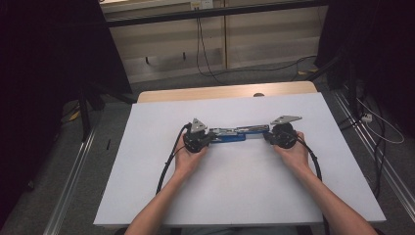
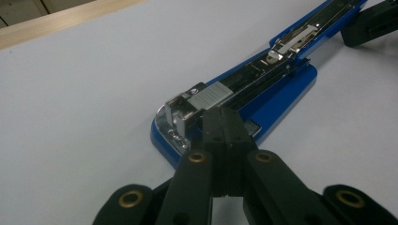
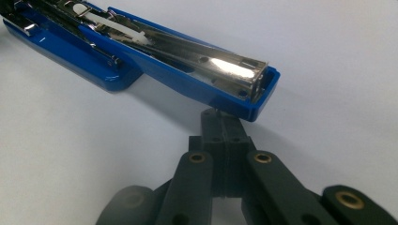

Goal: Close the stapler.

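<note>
We looked for words, numbers and signs, and we cannot read any. The blue stapler (image 2: 263, 89) lies open on the white table (image 1: 235, 186), and its blue base and shiny metal parts carry no letters we can make out. In the left gripper view, low and left of the middle of the frame, the shiny front edge of the stapler has some tiny raised marks; they may be letters, but they are too small and blurry for us to read. In the right gripper view, the stapler's blue lid, in the upper middle of the frame, looks plain.
</note>
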Action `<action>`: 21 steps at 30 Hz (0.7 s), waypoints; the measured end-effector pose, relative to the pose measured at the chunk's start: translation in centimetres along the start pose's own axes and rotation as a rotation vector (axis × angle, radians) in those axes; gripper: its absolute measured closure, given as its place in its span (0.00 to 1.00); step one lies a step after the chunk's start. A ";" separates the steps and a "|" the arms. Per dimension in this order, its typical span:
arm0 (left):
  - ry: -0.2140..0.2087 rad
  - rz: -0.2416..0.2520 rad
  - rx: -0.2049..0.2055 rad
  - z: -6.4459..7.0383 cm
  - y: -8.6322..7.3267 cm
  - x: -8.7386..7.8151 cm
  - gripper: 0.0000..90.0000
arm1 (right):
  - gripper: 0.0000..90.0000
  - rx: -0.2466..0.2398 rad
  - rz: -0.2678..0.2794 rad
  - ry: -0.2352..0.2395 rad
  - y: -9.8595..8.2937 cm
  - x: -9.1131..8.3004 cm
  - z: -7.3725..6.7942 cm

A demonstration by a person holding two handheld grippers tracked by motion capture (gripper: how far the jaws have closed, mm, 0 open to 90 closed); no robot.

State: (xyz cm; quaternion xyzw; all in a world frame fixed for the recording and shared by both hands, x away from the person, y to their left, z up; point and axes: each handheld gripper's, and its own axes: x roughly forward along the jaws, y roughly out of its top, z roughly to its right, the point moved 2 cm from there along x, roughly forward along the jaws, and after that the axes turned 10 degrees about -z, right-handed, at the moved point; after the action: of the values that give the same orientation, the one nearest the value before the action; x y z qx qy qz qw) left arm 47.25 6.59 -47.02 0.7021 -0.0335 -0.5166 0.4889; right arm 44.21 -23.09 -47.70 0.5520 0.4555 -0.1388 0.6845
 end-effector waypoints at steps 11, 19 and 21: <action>-0.005 0.006 -0.002 -0.1 0.0 0.0 1.00 | 1.00 -0.002 0.033 0.007 0.2 -0.5 0.2; -0.006 0.008 -0.002 -0.1 0.0 0.0 1.00 | 1.00 0.000 0.074 0.020 0.4 -0.7 0.0; -0.007 0.008 -0.003 0.0 0.0 0.1 1.00 | 1.00 -0.001 0.082 0.022 0.5 -0.8 -0.1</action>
State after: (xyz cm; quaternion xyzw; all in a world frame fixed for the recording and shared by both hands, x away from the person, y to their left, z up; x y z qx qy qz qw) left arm 47.29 6.61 -47.08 0.6995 -0.0372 -0.5170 0.4919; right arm 44.09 -23.11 -46.79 0.5714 0.4402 -0.1042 0.6848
